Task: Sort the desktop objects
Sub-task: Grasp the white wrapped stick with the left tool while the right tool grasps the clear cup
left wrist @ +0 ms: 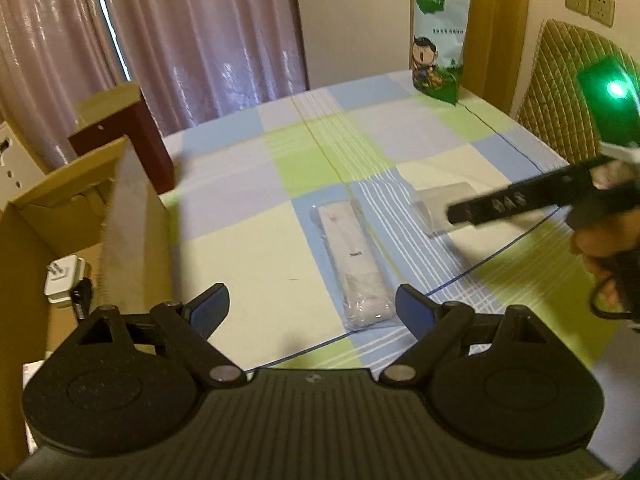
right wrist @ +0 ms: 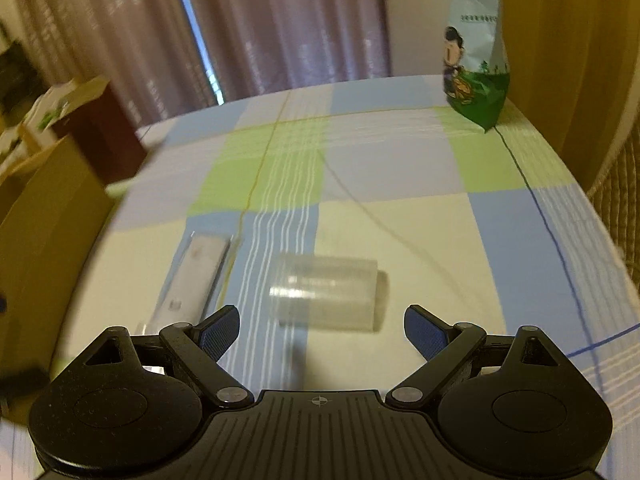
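Observation:
A long white packet in clear wrap [left wrist: 356,264] lies on the checked tablecloth [left wrist: 248,264], just ahead of my open left gripper [left wrist: 312,304] and slightly right of its centre line. The packet [right wrist: 196,276] also shows at the left of the right wrist view. A clear plastic cup [right wrist: 328,292] lies on its side right in front of my open right gripper [right wrist: 322,328], blurred by motion. In the left wrist view the cup [left wrist: 440,200] is partly hidden behind a black finger [left wrist: 500,204] of the right gripper. Both grippers hold nothing.
An open cardboard box [left wrist: 48,224] stands at the table's left edge with a white plug [left wrist: 64,280] inside. A dark red box [left wrist: 132,140] is behind it. A green-and-white snack bag [left wrist: 438,40] stands at the far right, beside a quilted chair back [left wrist: 568,92]. A hand [left wrist: 608,256] holds the right gripper.

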Available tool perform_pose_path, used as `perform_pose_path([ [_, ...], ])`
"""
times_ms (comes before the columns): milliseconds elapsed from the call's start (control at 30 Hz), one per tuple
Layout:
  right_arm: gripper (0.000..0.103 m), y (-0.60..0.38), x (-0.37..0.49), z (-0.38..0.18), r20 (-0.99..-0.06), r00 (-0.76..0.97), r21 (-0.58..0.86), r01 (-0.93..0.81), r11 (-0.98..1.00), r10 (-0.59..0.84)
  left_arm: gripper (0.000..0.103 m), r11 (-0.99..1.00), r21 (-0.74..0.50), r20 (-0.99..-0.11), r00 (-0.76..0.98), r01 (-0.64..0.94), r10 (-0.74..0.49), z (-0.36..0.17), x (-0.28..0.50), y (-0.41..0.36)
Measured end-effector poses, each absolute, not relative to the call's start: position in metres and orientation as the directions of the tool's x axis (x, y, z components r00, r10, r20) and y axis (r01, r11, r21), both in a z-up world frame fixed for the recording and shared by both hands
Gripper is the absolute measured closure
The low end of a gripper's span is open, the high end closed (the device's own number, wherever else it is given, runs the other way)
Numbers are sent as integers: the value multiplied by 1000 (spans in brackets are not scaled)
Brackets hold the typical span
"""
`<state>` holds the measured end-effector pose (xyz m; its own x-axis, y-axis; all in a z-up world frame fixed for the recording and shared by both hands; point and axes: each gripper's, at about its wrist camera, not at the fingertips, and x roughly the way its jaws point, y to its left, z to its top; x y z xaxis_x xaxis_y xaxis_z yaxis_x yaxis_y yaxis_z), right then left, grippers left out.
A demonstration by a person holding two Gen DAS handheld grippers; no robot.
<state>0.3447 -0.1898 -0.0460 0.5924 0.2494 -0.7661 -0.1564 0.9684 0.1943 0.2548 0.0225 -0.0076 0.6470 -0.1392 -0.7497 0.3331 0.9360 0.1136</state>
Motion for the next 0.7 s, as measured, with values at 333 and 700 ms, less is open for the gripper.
perform_pose_path([
  [333,12,-170,372,-71,-765,614,171,-96,981,193,15,938,88,-777,613,335,-146,-33,280,22],
  [700,32,-166,371,-84,-761,625,116,-132,984,174,15,932,156,-757,646,328,-101,-34,286,10],
])
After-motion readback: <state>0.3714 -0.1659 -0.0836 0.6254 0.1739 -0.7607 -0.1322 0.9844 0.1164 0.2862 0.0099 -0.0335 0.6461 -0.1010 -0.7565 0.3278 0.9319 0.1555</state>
